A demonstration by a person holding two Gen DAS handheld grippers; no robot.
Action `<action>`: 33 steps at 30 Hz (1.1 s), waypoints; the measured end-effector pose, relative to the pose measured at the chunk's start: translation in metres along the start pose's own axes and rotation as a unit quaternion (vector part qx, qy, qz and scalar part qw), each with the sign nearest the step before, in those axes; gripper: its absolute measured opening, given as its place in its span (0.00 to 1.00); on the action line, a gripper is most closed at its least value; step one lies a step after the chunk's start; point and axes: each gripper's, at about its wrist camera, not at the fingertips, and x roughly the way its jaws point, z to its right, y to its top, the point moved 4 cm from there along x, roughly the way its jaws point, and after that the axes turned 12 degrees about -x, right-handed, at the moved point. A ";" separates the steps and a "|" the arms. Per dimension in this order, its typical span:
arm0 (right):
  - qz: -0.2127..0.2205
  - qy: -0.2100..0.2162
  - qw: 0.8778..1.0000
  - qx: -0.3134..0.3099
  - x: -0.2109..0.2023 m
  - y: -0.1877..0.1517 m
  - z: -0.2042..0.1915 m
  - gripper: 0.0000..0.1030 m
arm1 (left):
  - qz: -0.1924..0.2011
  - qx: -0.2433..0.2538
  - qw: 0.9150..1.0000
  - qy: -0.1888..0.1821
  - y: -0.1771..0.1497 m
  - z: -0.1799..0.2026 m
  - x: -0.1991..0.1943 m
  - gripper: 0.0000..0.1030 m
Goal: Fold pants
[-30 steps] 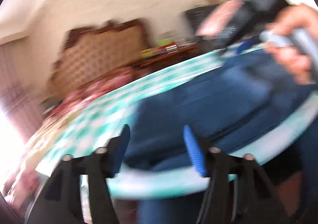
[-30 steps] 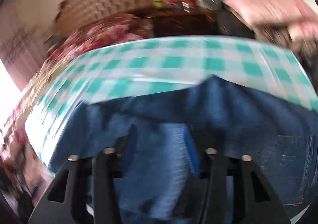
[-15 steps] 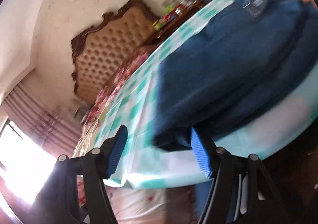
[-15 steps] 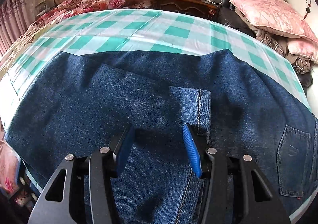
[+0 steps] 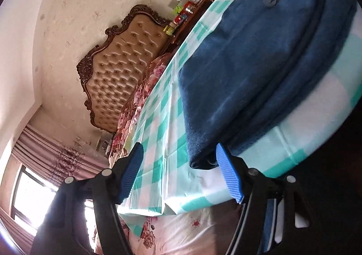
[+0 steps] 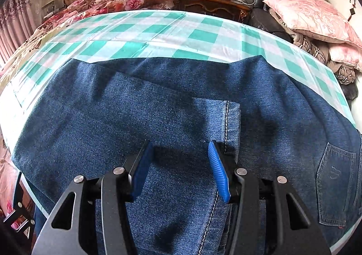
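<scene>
Denim-blue folded pants (image 6: 158,105) lie flat on the table under a green-and-white checked plastic cloth (image 6: 144,33), their stitched hem and back pocket facing up. Behind stand a tufted tan headboard (image 5: 120,72), a floral quilt (image 6: 108,1) and pink pillows (image 6: 310,17). Right hand-held gripper (image 6: 178,155) hovers over the denim, jaws apart; left hand-held gripper (image 5: 178,160) gapes around a folded corner.

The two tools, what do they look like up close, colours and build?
Both are alike. The left tool and the right tool each have two black angular fingers with cut-out openings, silver round bolt heads at the joints, and bright blue ribbed pads on the inner faces. The right tool's body, seen from the left wrist view, carries white lettering.
</scene>
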 end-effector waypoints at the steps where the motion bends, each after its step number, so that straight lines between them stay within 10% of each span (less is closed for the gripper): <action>1: 0.000 0.000 1.000 0.000 0.000 0.000 0.000 0.47 | -0.002 0.005 1.000 0.000 0.000 0.001 0.004 0.65; 14: -0.006 0.001 1.000 0.000 0.000 0.001 0.000 0.47 | 0.029 0.063 0.998 0.000 0.003 0.001 0.005 0.74; 21: -0.005 0.005 1.000 0.000 0.001 0.001 0.001 0.47 | -0.025 0.059 0.998 0.012 -0.026 -0.020 0.019 0.75; 24: -0.004 0.004 1.000 -0.001 0.001 0.001 0.001 0.47 | -0.053 -0.070 0.995 -0.050 -0.031 -0.065 0.011 0.45; 26: -0.004 0.007 1.000 0.002 0.000 0.002 0.002 0.48 | -0.046 -0.195 0.966 -0.164 -0.013 -0.095 0.009 0.21; 29: 0.013 0.031 0.999 0.028 -0.004 0.002 0.009 0.49 | -0.019 -0.324 0.877 -0.356 0.030 -0.110 0.029 0.15; 33: 0.050 0.029 0.996 0.071 -0.021 0.003 0.035 0.49 | -0.021 -0.261 0.867 -0.423 0.094 -0.070 0.080 0.13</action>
